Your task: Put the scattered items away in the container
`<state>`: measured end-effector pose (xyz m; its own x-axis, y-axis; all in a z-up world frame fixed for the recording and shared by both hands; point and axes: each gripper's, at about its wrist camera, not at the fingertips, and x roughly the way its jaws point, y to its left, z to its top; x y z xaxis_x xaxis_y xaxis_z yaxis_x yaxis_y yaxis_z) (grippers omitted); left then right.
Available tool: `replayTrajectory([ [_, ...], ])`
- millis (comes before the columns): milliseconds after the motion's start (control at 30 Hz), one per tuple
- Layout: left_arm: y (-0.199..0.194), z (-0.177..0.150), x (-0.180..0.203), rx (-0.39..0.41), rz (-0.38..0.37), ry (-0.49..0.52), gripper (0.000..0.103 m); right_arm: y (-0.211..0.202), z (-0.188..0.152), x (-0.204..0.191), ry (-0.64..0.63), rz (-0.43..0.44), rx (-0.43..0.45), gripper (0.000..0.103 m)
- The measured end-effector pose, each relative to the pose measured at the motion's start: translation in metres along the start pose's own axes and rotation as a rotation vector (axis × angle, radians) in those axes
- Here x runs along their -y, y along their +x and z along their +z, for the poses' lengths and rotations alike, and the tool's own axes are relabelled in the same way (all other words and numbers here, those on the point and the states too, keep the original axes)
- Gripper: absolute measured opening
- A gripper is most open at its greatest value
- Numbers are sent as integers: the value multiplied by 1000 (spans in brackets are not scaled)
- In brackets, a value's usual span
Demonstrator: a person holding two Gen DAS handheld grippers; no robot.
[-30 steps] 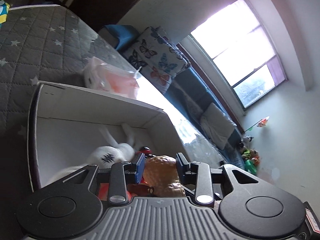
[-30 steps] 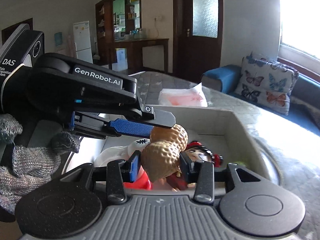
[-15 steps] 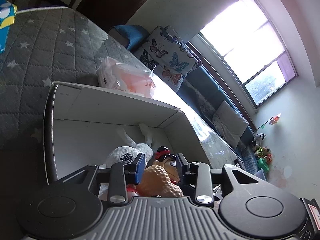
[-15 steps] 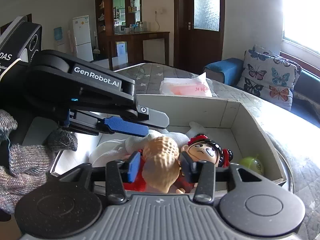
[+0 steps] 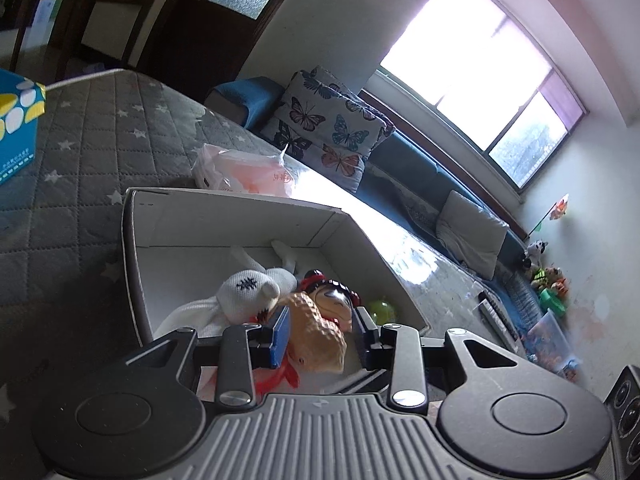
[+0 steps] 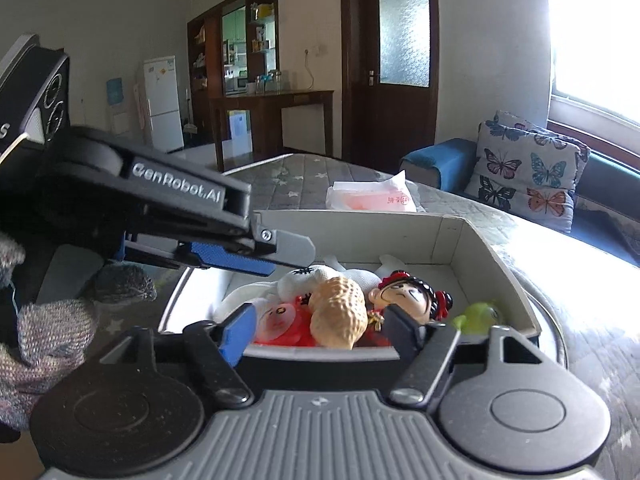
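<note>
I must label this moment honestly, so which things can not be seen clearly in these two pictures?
- Red toy under the peanut toy: mostly covered in both views, kind unclear.
- Green item: right wrist view, partly behind the right gripper; too small to name.
- Box near wall: left wrist view, hidden by the left gripper.
- Blue carton: cut by the left edge.

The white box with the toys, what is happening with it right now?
A person is tidying toys into the white box on the grey quilted bed, with a gripper in each hand. The right gripper has just been opening and has let go of the peanut toy, which now lies in the box on the other toys: a white plush, a doll and a green ball. The left gripper hangs open over the box, holding nothing.
</note>
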<state>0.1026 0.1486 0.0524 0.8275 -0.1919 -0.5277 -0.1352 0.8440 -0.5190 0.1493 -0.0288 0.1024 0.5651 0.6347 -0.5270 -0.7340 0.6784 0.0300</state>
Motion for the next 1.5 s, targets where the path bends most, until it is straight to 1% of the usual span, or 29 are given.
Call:
replayTrajectory([
  [133,-16,-15,11,9,31,45,36,-17,-11,-5,8,-9,8,86],
  [233,-27,-25,17,18,50,67,36,-28,-21,-6,16,-15,8,89],
  [300,-32,-33,20,24,65,87,36,-35,-29,-6,29,-26,7,96],
  [433,-43,-47,27,36,91,129,36,-47,-42,-5,66,-40,4,98],
  [500,-48,-53,30,42,100,147,37,-54,-49,-5,80,-47,3,103],
  [700,-57,-76,40,44,161,217,38,-63,-64,-3,112,-74,-14,103],
  [800,-58,-87,43,31,192,230,38,-63,-72,-4,131,-90,-35,103],
  [867,-59,-94,46,24,226,245,38,-63,-78,-3,143,-101,-47,103],
  [1000,-60,-105,49,20,265,269,38,-65,-83,-3,167,-113,-56,103],
  [1100,-59,-112,53,19,324,296,38,-67,-83,-3,172,-123,-57,103],
  [1167,-58,-114,53,22,350,305,38,-68,-84,-3,170,-124,-56,103],
  [1267,-60,-116,52,19,348,296,38,-69,-83,-6,169,-129,-53,103],
  [1400,-58,-117,52,13,366,304,38,-69,-82,-9,166,-132,-54,103],
  [1500,-58,-118,50,9,356,300,38,-68,-81,-11,159,-132,-56,103],
])
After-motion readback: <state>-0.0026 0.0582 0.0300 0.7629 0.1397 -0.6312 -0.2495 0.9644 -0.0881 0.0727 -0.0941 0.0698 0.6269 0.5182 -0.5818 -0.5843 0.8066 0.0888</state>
